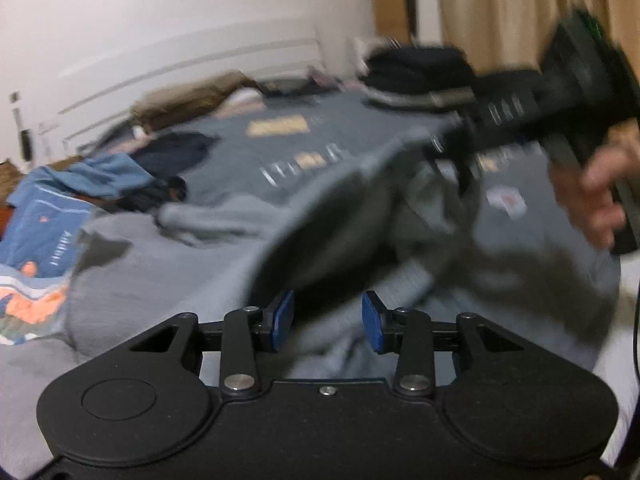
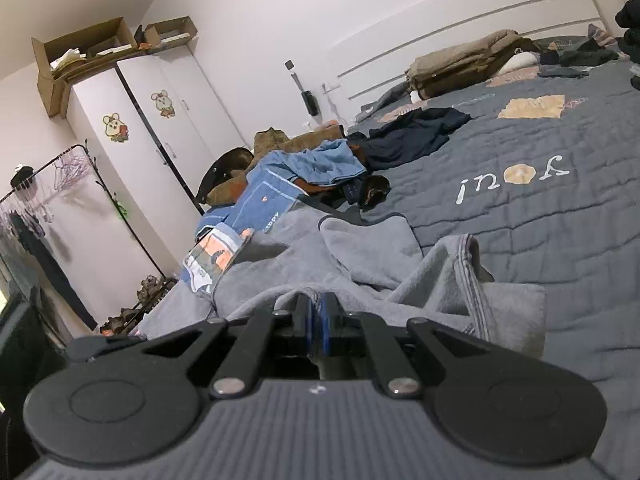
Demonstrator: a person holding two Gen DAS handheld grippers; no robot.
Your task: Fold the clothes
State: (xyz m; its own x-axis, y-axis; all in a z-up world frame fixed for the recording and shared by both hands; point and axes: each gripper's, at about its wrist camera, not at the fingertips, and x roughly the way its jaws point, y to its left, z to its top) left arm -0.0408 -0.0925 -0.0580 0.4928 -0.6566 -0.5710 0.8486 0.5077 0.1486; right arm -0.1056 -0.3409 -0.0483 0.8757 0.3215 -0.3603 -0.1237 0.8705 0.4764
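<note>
Grey garment half lifted off the bed, one gripper clamped on it.

My right gripper (image 2: 316, 320) has its jaws closed on a fold of the grey garment (image 2: 376, 264), which spreads away toward 12 o'clock over the bed (image 2: 560, 220). My left gripper (image 1: 327, 322) has its jaws apart and holding nothing, the same cloth (image 1: 168, 272) hanging just past them at 12 o'clock. A blue garment (image 2: 316, 164) lies farther off at 11 o'clock.
</note>
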